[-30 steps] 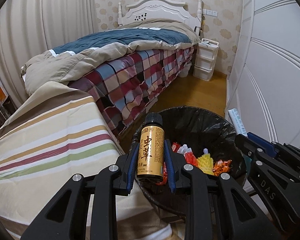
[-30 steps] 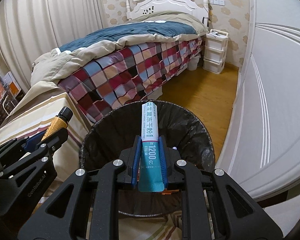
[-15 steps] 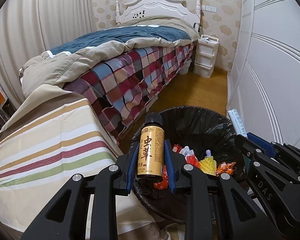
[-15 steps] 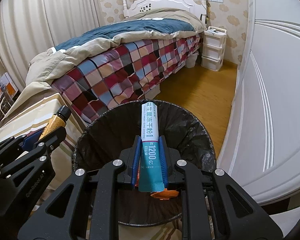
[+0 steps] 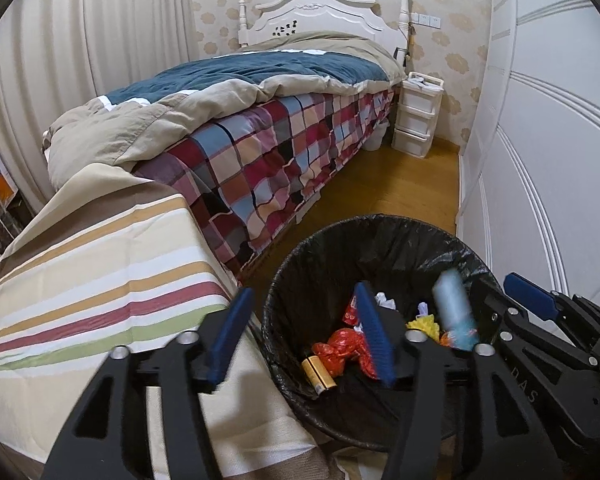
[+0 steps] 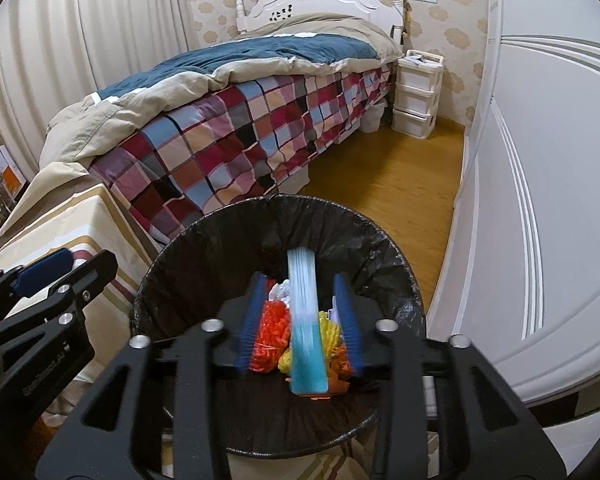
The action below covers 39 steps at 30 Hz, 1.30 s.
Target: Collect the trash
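Observation:
A black-lined trash bin (image 5: 384, 236) (image 6: 204, 236) stands on the floor below both grippers. My left gripper (image 5: 304, 328) is open and empty above the bin's left rim. The gold bottle (image 5: 318, 372) lies in the bin among red and yellow wrappers (image 5: 340, 354). My right gripper (image 6: 300, 320) is open over the bin. The teal sachet (image 6: 306, 328) is blurred, falling between its fingers; it also shows in the left wrist view (image 5: 454, 306). The right gripper shows at the right of the left wrist view (image 5: 540, 312), and the left gripper at the left of the right wrist view (image 6: 56, 276).
A table with a striped cloth (image 5: 100, 264) stands left of the bin. A bed with a checked blanket (image 5: 280, 148) lies behind it. White wardrobe doors (image 5: 548, 140) stand at the right. A white drawer unit (image 5: 418, 114) stands by the bed head on the wood floor (image 5: 400, 188).
Both grippers opened over the bin. The gold bottle dropped from the left gripper into the bin. The teal sachet left the right gripper's hold and is falling.

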Each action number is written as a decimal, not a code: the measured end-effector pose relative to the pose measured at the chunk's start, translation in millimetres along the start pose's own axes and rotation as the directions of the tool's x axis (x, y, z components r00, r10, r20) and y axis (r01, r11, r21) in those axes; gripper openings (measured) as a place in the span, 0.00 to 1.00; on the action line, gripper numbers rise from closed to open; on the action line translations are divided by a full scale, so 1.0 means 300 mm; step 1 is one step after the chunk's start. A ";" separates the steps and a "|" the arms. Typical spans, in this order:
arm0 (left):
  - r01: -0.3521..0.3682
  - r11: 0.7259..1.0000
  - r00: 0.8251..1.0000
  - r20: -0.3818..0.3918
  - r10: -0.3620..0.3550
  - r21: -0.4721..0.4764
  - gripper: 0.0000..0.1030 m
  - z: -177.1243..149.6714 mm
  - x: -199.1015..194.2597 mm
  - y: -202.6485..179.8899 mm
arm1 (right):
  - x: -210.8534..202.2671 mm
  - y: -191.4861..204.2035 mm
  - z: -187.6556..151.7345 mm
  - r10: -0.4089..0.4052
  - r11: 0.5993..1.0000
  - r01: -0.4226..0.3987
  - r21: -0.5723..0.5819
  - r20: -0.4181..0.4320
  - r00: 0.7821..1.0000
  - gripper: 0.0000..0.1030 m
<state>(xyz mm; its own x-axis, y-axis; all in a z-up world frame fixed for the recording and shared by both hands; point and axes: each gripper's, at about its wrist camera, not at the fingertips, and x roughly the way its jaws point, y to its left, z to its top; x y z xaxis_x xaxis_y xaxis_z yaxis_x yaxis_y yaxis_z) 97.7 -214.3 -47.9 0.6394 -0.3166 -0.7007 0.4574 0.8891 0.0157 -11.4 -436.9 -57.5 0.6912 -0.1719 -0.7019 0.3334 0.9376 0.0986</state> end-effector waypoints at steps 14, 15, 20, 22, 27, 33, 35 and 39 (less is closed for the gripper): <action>-0.070 0.997 0.997 0.041 0.071 -0.027 0.78 0.012 -0.025 0.046 | -0.029 -0.003 0.019 -0.051 0.999 0.051 0.004 0.037 0.998 0.73; -0.073 0.997 0.996 0.043 0.075 -0.030 0.79 0.011 -0.027 0.050 | -0.031 -0.001 0.020 -0.056 0.998 0.056 0.004 0.038 0.998 0.75; -0.099 0.995 0.993 0.053 0.101 -0.026 0.82 0.009 -0.041 0.066 | -0.044 -0.005 0.021 -0.077 0.997 0.076 0.017 0.047 0.996 0.87; -0.106 0.994 0.993 0.056 0.107 -0.025 0.82 0.006 -0.050 0.074 | -0.053 -0.003 0.020 -0.083 0.996 0.082 0.019 0.055 0.995 0.89; -0.122 0.992 0.990 0.061 0.124 -0.038 0.84 0.002 -0.072 0.098 | -0.075 0.007 0.019 -0.092 0.996 0.091 0.021 0.073 0.993 0.93; -0.138 0.989 0.988 0.068 0.141 -0.044 0.85 -0.011 -0.112 0.131 | -0.107 0.020 0.004 -0.101 0.995 0.099 0.030 0.083 0.991 0.95; -0.139 0.989 0.987 0.071 0.142 -0.048 0.86 -0.016 -0.124 0.143 | -0.118 0.028 -0.004 -0.099 0.995 0.097 0.031 0.082 0.992 0.95; -0.151 0.987 0.985 0.074 0.155 -0.047 0.87 -0.030 -0.154 0.166 | -0.143 0.049 -0.020 -0.090 0.996 0.088 0.023 0.079 0.993 0.95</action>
<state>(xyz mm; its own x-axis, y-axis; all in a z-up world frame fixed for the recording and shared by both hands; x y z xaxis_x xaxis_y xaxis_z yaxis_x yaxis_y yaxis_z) 85.3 -152.6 -21.1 0.7461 -0.1988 -0.6355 0.3260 0.9413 0.0882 -40.0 -413.8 -30.0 0.7070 -0.2790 -0.6499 0.4078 0.9116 0.0523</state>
